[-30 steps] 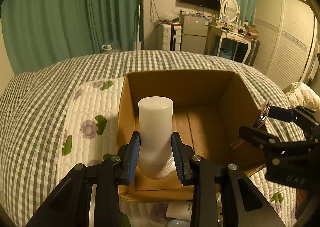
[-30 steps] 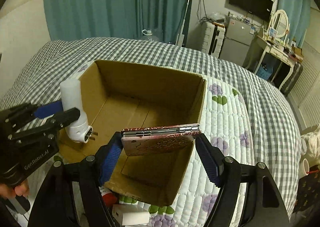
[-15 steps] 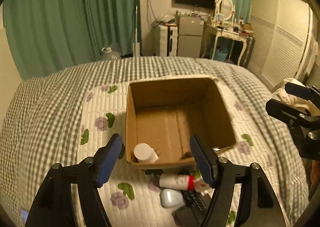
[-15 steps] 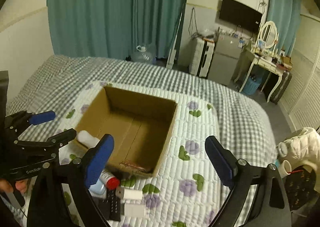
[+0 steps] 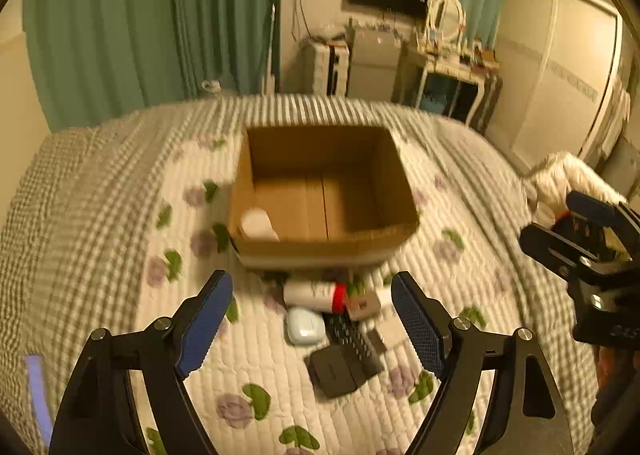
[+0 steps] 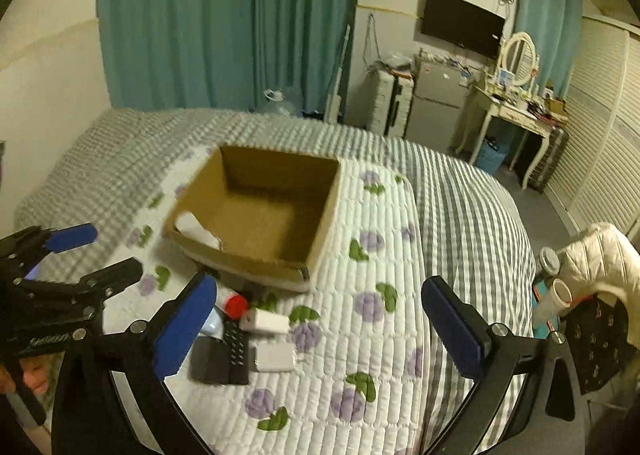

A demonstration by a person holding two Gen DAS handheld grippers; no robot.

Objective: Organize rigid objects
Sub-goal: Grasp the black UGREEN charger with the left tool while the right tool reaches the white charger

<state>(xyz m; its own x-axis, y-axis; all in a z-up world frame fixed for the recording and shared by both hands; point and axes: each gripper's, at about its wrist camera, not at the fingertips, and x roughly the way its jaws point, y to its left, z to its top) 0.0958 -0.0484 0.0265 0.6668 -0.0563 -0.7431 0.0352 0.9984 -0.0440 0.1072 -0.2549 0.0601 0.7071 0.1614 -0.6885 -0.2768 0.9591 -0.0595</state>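
An open cardboard box (image 5: 324, 249) (image 6: 248, 265) sits on the flowered quilt. A white cylinder (image 5: 256, 225) (image 6: 198, 229) lies inside at its near left corner. In front of the box lie a red-capped white bottle (image 5: 310, 293), a pale blue case (image 5: 304, 327), a black remote (image 5: 352, 335) (image 6: 236, 347), a black wallet-like block (image 5: 332, 371) and two white adapters (image 6: 266, 321) (image 6: 276, 357). My left gripper (image 5: 311, 277) hangs above this pile, jaws opening, nothing between them. My right gripper (image 6: 319, 281) is likewise opening and holds nothing.
The checked bedspread (image 6: 472, 215) falls away at the right edge. A cream jacket (image 6: 600, 255) and two bottles (image 6: 548, 261) stand beside the bed at right. Green curtains (image 5: 140, 35) and a dressing table (image 6: 516, 115) lie beyond the bed.
Both grippers let go over the box and pulled back and up. The white cylinder and the patterned flat case dropped into the box. Both jaws stand much wider.
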